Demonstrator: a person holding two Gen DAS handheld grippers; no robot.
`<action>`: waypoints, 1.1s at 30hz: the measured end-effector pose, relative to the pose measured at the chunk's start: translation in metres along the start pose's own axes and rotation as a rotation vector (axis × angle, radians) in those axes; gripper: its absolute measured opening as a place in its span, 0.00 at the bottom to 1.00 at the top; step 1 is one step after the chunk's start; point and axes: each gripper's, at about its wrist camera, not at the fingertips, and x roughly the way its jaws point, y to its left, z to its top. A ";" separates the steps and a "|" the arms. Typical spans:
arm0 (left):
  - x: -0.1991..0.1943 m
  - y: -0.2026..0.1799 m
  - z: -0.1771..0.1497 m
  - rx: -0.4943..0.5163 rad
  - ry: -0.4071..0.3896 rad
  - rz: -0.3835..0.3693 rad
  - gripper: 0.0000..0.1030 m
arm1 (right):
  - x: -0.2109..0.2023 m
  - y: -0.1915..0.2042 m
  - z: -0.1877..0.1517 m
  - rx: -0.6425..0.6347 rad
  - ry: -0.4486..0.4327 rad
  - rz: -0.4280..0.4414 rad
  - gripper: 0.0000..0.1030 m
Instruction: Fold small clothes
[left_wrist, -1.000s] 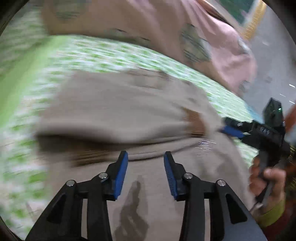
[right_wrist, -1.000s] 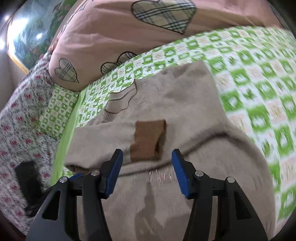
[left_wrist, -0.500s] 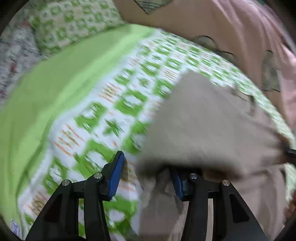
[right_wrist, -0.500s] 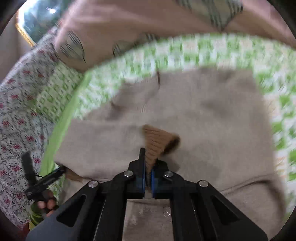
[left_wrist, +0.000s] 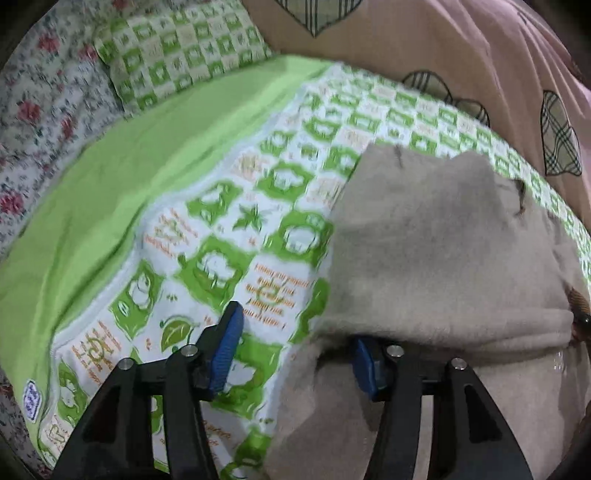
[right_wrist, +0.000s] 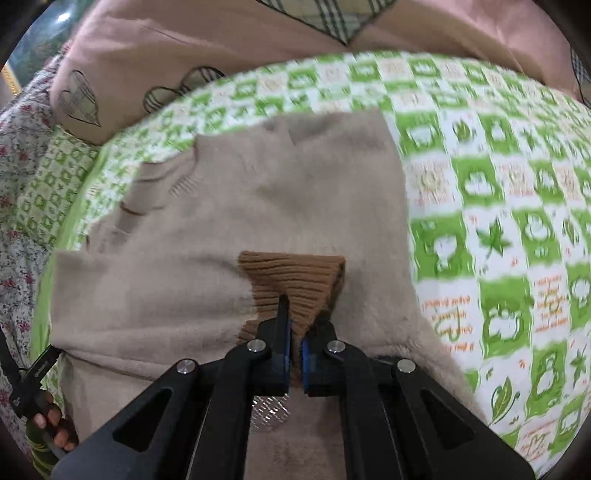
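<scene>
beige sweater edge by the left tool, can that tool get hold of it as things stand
Probably yes: the left tool is opening, one finger tucked under the beige sweater fold, the other over the green checked sheet, nothing blocking.

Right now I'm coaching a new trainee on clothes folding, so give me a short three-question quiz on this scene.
1. True or false: the right gripper is shut on the brown ribbed cuff.
2. Which way do the left gripper's jaws stand? A) clamped tight on a pillow B) apart, with the edge of the beige sweater covering one finger C) out of view
3. Fill in: the sweater lies on a bedsheet checked in white and ____.

Key: 1 true; 2 B; 3 green.
</scene>
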 end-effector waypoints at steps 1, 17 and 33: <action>0.000 0.002 -0.001 0.010 0.007 -0.021 0.58 | -0.001 0.000 -0.001 0.001 0.009 0.003 0.05; -0.007 0.038 -0.013 -0.035 -0.059 -0.226 0.62 | 0.034 0.197 0.065 -0.227 0.116 0.626 0.89; -0.007 0.036 -0.013 -0.002 -0.041 -0.321 0.81 | 0.155 0.314 0.057 -0.294 0.506 0.853 0.89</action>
